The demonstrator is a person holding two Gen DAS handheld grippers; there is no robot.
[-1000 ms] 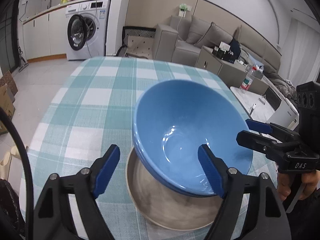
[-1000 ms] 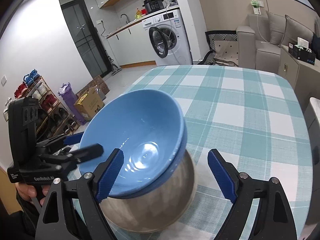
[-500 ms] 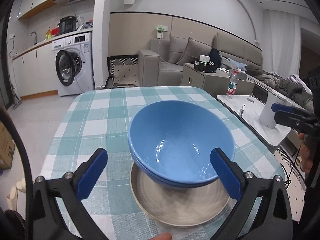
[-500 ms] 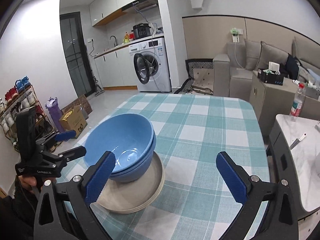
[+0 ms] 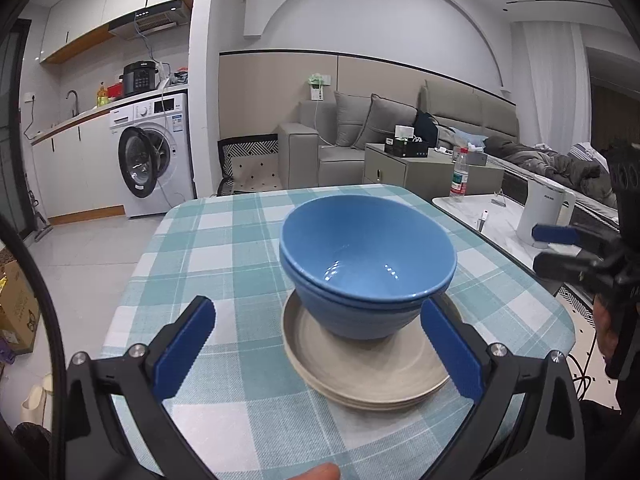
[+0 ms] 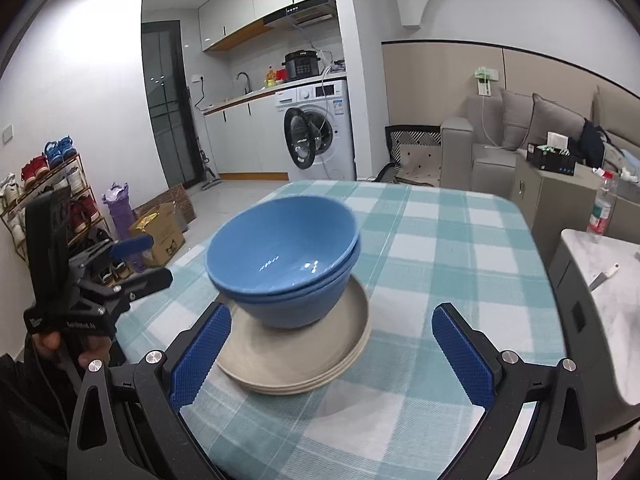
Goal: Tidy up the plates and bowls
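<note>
Two nested blue bowls point(image 5: 368, 264) point(image 6: 284, 256) stand upright on a low stack of beige plates point(image 5: 360, 376) point(image 6: 304, 364) on the checked table. In the left wrist view my left gripper point(image 5: 316, 320) is open, drawn back on the near side of the stack, with its blue pads point(image 5: 184, 344) clear of the bowls. My right gripper point(image 6: 332, 320) is likewise open and touches nothing. Each gripper also shows in the other's view: the right gripper point(image 5: 560, 248) at the right edge, the left gripper point(image 6: 136, 260) at the left, both apart from the stack.
The table point(image 5: 224, 248) carries a teal and white checked cloth and has rounded corners. A white side table point(image 5: 500, 220) with a kettle point(image 5: 544, 216) and a bottle point(image 5: 460, 176) stands to the right. A washing machine, a sofa, cardboard boxes point(image 6: 160, 232) and a shoe rack lie beyond.
Both grippers have opened wider and drawn back from the bowls. The stack now looks smaller and farther away in both views, with the bowls sitting level on the plates.
</note>
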